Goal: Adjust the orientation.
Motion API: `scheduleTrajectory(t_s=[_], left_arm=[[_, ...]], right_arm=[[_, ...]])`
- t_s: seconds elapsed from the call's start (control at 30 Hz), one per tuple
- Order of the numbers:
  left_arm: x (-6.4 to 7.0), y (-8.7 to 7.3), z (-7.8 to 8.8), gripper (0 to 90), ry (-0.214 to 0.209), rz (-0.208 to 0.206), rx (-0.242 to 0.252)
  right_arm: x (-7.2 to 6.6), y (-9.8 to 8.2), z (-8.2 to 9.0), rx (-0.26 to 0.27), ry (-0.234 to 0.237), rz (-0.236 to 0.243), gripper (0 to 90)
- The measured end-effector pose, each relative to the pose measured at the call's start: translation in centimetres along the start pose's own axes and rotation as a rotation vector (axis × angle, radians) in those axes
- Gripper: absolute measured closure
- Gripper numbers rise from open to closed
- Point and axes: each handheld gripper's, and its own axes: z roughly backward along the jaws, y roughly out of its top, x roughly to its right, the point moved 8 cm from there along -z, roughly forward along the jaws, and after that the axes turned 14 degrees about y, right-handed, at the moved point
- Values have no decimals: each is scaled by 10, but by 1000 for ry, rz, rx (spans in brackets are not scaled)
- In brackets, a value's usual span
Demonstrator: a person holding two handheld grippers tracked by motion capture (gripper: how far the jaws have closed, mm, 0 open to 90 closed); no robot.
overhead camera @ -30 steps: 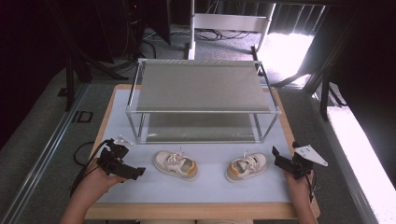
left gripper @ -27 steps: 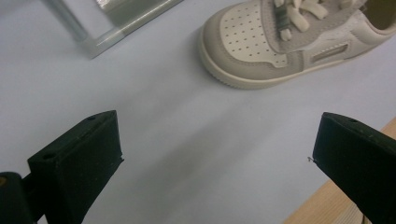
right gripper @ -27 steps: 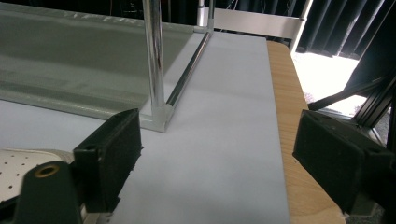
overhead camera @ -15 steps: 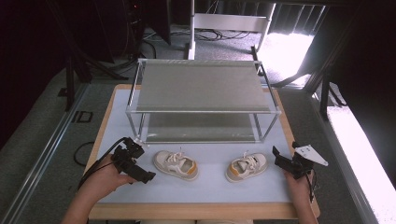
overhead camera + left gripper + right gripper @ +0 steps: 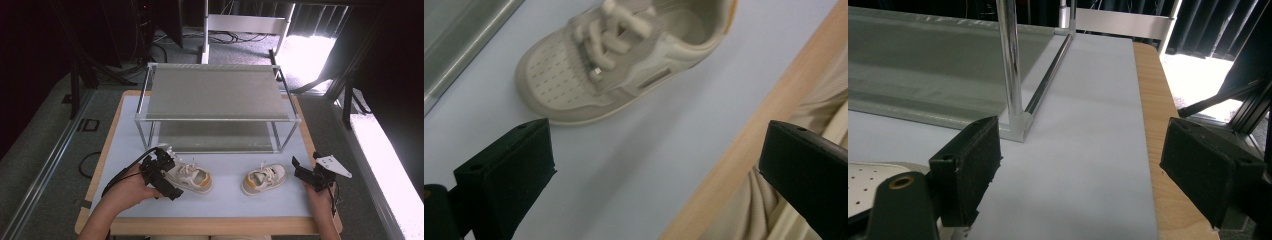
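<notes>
Left gripper (image 5: 161, 176) jaws wide apart, just beside left sneaker (image 5: 190, 176); right gripper (image 5: 310, 175) jaws apart, near right sneaker (image 5: 264, 178)

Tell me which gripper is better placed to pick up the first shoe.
Left, probably: the left gripper is open right beside the left shoe, while the right gripper sits apart from the right shoe.

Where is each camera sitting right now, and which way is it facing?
High view: above the person's side of the table, facing forward and down on the shoe rack; both forearms and grippers show.
Left gripper view: rides the left gripper, looking down at the left shoe; open jaws show.
Right gripper view: rides the right gripper, facing the rack's corner post; open jaws show.
High and left gripper views share that shoe.
</notes>
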Motion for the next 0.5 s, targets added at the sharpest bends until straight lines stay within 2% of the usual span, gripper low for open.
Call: scheduleTrajectory(t_s=[0.17, 0.5], left_arm=[[8, 12, 3, 9, -29, -3, 22], [33, 35, -6, 9, -73, -74, -3]], right_arm=[[0, 0, 0, 4, 0, 2, 159], [0, 0, 0, 7, -1, 3, 158]])
